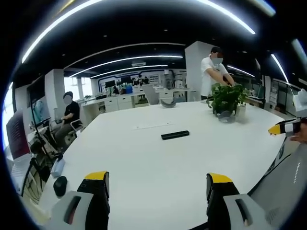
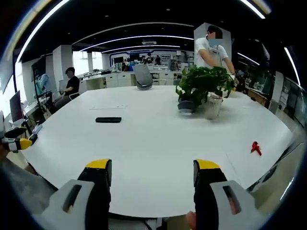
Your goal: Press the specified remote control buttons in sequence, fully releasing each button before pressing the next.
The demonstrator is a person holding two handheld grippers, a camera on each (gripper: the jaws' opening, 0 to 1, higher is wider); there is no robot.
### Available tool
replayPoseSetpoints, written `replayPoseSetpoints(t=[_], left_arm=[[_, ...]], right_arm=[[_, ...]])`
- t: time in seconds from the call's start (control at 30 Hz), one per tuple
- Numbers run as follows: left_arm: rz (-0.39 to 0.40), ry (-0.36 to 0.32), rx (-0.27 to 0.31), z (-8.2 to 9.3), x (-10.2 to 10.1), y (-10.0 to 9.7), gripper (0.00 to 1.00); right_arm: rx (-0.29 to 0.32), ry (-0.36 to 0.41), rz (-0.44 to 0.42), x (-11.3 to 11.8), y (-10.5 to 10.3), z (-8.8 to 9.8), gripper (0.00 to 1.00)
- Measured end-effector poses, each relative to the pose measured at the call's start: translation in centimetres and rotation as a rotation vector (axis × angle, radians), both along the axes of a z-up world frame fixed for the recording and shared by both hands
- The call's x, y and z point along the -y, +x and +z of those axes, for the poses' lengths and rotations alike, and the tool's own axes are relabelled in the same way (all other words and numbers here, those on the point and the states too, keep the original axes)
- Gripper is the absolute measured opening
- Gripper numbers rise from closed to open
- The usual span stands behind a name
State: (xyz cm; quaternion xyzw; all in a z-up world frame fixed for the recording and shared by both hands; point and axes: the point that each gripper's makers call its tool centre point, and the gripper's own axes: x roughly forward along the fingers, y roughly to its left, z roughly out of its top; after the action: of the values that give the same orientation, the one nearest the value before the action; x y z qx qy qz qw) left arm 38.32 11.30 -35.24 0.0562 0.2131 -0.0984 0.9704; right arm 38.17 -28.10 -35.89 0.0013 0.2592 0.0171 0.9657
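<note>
A flat black remote control lies on the big white table. The left gripper, with yellow tips, hangs apart over the table's near edge. A green leafy plant stands far back.

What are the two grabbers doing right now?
Left gripper: open, holding nothing, above the white table.
Right gripper: open, holding nothing.

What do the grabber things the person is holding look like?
Each one has two chunky black jaws with bright yellow tips, set in light grey housings that have dark slots. The left gripper and the right gripper look alike. A grey sleeve covers the person's arm.
</note>
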Motion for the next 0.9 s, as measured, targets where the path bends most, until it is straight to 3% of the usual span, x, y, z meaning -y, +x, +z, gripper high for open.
replayPoseSetpoints(t=[0.9], left_arm=[[-0.033, -0.006, -0.024, -0.88, 0.06, 0.41, 0.86]], right_arm=[[-0.004, 0.004, -0.006, 0.10, -0.05, -0.09, 0.69]])
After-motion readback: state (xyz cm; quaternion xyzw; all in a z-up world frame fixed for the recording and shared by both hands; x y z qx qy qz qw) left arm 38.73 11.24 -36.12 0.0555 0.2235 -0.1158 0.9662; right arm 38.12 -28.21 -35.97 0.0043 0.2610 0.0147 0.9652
